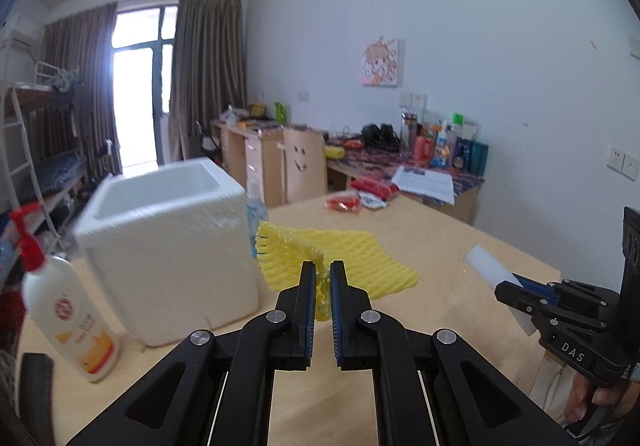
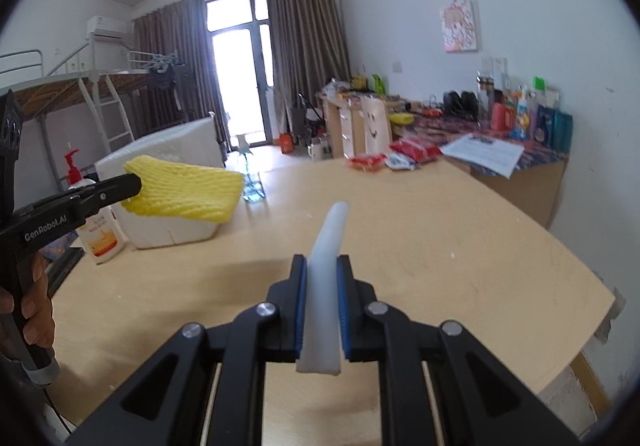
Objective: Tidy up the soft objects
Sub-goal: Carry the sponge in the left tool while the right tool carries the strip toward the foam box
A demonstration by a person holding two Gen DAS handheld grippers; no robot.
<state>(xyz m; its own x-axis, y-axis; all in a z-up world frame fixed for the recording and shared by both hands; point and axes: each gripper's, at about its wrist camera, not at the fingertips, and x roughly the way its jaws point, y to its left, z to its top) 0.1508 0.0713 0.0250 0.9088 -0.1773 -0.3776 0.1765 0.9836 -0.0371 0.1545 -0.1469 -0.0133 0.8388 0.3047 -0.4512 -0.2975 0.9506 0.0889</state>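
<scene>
Our left gripper [image 1: 322, 278] is clamped on the yellow net [image 1: 336, 260], held in the air just right of the white box [image 1: 168, 238]. Our right gripper [image 2: 322, 278] pinches the foam strip [image 2: 326, 266], its long axis running away from us. We judge both are mid-carry; next, over the box and release.

On the bench [image 2: 440, 246] a foam box [image 1: 168, 246] stands at the left, with a lotion bottle [image 1: 68, 310] just beside it on its left and a spray bottle [image 1: 256, 206] behind its right corner. Snack packets [image 2: 384, 160] lie at the bench's far edge, well apart from the box, and a cluttered desk [image 2: 520, 174] stands behind them against the right wall.
</scene>
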